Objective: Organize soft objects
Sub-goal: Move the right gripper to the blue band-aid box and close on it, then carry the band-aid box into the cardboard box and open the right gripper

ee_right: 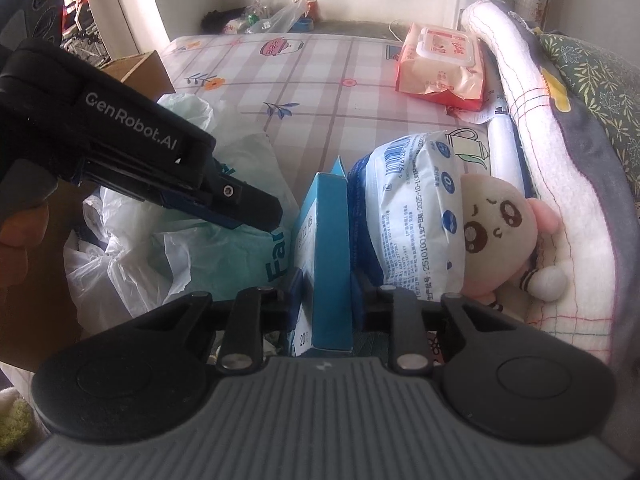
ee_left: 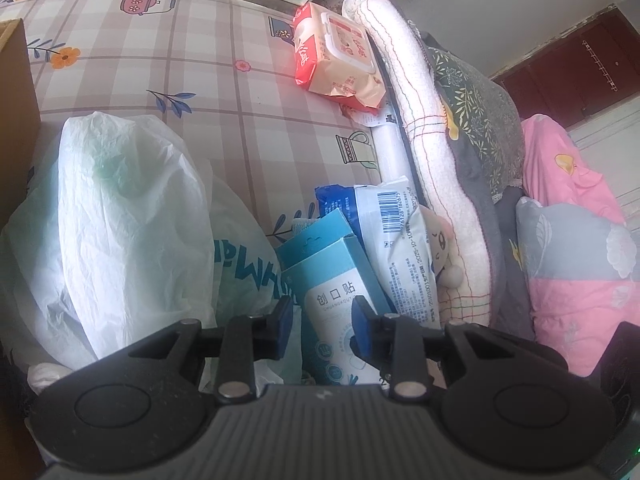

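Note:
A blue plaster box (ee_right: 328, 240) stands edge-on on the bed, and my right gripper (ee_right: 327, 294) is shut on its narrow sides. To its right lean a white-and-blue wipes pack (ee_right: 416, 208) and a cream and pink plush doll (ee_right: 500, 220). My left gripper (ee_right: 256, 210) hovers just left of the box, over a white plastic bag (ee_right: 180, 248). In the left wrist view the left gripper (ee_left: 323, 318) has its pads apart, with the box (ee_left: 332, 292) showing beyond the gap and nothing pinched. The wipes pack (ee_left: 396, 240), doll (ee_left: 440, 248) and bag (ee_left: 120, 220) also show there.
A red wipes pack (ee_left: 336, 56) lies farther up the checked bed sheet (ee_left: 200, 80). A rolled white blanket (ee_left: 420, 120) and pink quilt (ee_left: 568, 240) line the right side. A cardboard box (ee_left: 16, 120) stands at the left edge. A hand (ee_right: 16, 240) holds the left gripper.

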Available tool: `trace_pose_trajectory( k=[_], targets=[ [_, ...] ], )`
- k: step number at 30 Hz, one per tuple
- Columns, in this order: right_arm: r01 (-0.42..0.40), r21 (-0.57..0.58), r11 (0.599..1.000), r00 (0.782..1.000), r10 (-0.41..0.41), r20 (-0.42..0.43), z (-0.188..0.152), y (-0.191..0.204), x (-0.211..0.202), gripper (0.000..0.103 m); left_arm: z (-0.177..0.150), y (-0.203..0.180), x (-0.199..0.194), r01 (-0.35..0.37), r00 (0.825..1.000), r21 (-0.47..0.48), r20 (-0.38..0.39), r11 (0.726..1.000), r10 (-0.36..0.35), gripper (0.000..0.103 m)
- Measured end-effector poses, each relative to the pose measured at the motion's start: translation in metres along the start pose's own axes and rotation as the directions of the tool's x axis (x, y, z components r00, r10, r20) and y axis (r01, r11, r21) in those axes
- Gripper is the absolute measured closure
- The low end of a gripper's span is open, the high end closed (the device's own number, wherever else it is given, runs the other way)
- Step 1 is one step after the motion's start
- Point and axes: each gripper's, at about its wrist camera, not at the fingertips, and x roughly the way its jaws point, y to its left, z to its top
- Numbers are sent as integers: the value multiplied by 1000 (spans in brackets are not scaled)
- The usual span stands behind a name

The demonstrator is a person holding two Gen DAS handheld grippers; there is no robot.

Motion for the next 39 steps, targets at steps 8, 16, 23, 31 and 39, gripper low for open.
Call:
trace_pose_trajectory(
  k=[8,16,23,31,39],
  targets=[
    [-82,147,986,987,60,149,3,-35,-43,84,-2,-10,-24,25,997,34,69,999,-27,64],
    [-293,402,867,940,184,288,-26,-98,-48,84,-9,-26,-4,100,995,37,9,994,-101,61],
    [-440,562,700,896,298,331,-52,-133,-20,80,-7,-30,19,165,986,-42,-13,985,-165,59],
    [-498,635,590,867,346,359,-64,-149,-2,79,-4,-33,34,177,984,-70,-23,982,-179,58],
    [-528,661,534,849,362,385,-70,-150,7,79,-2,-32,34,183,983,-86,-14,979,-185,54]
  ],
)
